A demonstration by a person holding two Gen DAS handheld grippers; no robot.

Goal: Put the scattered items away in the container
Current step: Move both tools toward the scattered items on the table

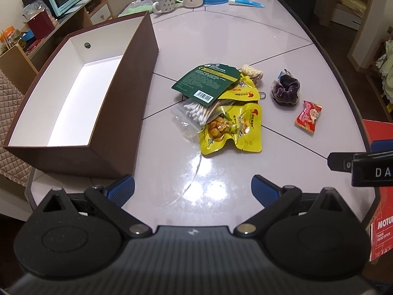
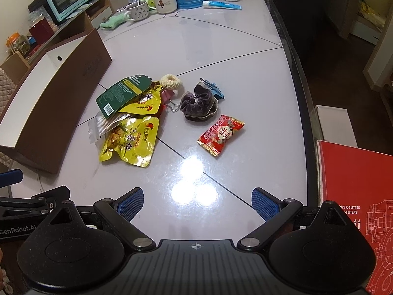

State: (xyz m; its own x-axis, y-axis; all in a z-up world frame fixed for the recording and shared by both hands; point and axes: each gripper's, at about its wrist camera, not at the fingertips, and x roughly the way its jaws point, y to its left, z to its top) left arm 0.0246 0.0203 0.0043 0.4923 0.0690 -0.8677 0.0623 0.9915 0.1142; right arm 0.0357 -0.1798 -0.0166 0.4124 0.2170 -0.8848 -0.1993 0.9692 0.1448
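Both claws, left (image 1: 192,189) and right (image 2: 197,201), gape empty at the bench's (image 1: 221,36) near edge, facing the snack packets (image 1: 231,125); the box (image 1: 103,113) waits at the left edge.

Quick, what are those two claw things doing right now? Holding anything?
Left gripper: open, holding nothing, above the table.
Right gripper: open, holding nothing.

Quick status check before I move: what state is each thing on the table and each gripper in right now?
brown box: open, nothing inside
left gripper: open, holding nothing
right gripper: open, holding nothing
green packet: on top of pile
cotton swab bag: under green packet
yellow snack pouch: flat on table
purple scrunchie: on table, apart
red candy: alone on table
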